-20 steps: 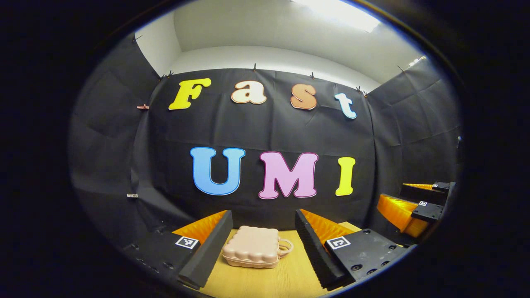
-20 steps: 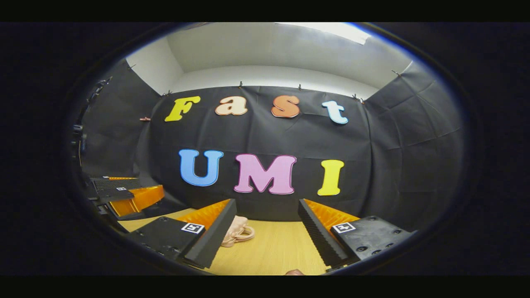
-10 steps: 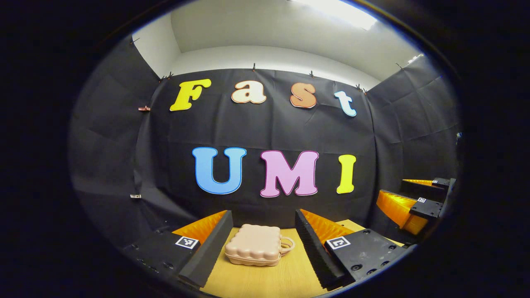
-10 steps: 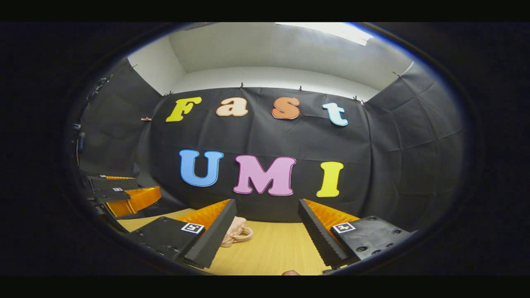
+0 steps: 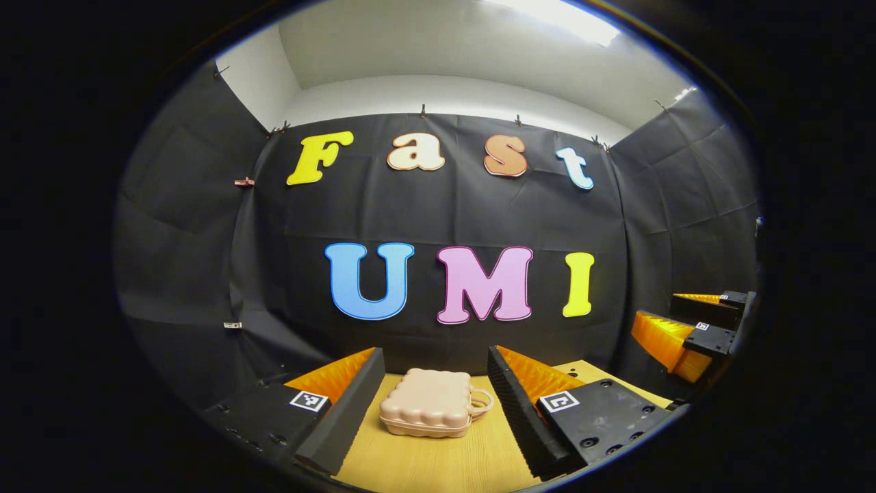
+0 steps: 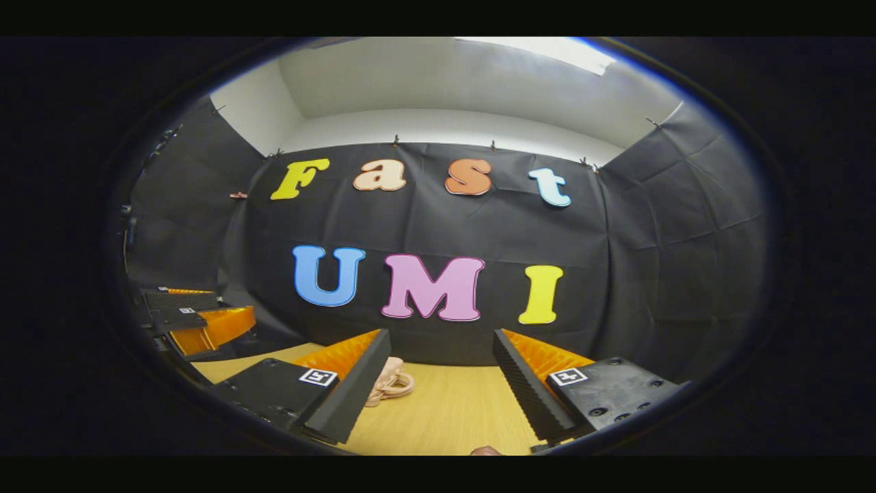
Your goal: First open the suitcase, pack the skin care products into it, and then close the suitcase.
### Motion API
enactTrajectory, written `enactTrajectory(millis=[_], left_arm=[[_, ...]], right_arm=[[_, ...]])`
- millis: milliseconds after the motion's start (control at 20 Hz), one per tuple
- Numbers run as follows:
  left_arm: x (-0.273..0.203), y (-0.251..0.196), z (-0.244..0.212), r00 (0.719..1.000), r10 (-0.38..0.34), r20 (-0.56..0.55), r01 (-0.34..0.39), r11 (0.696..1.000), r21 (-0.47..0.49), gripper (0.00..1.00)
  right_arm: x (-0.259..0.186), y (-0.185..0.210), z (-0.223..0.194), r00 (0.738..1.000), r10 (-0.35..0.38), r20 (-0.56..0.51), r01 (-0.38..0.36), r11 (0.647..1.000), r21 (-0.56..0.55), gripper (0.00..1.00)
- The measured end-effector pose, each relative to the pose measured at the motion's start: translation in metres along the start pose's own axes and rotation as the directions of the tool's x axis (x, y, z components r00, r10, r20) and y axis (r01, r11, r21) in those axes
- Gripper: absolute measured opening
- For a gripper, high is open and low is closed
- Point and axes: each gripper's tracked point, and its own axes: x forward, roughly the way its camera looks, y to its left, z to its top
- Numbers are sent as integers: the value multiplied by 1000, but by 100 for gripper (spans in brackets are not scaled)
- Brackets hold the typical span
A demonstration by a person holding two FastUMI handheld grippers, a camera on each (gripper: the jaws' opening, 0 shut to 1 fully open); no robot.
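A small pink suitcase [image 5: 428, 411] lies flat and closed on the wooden table [image 5: 438, 465], its handle [image 5: 483, 402] pointing right. My left gripper [image 5: 434, 361] is open and held back from the case, which sits between and beyond its fingers [image 5: 342, 407]. The right gripper view has just the case's handle end [image 6: 391, 382], peeking out past the left finger [image 6: 345, 397]. My right gripper [image 6: 441, 341] is open with bare table [image 6: 452, 418] ahead of it. Each gripper also appears in the other's view: the right gripper [image 5: 688, 335] and the left gripper [image 6: 195, 320].
The black cloth wall closes the booth just behind the suitcase and on both sides. A small pinkish thing [image 6: 486, 450] pokes in at the bottom edge of the right gripper view; I cannot tell what it is.
The suitcase has drifted slightly right and nearer in the left gripper view as that gripper shifted. The right gripper view has barely moved. Both grippers stay open.
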Motion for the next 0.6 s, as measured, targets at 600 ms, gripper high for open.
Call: enactTrajectory(millis=[600], left_arm=[[-5, 1, -7, 1000, -18, -22, 18, 999, 26, 96]], right_arm=[[-4, -7, 1, 1000, -27, 1, 27, 1000, 4, 96]])
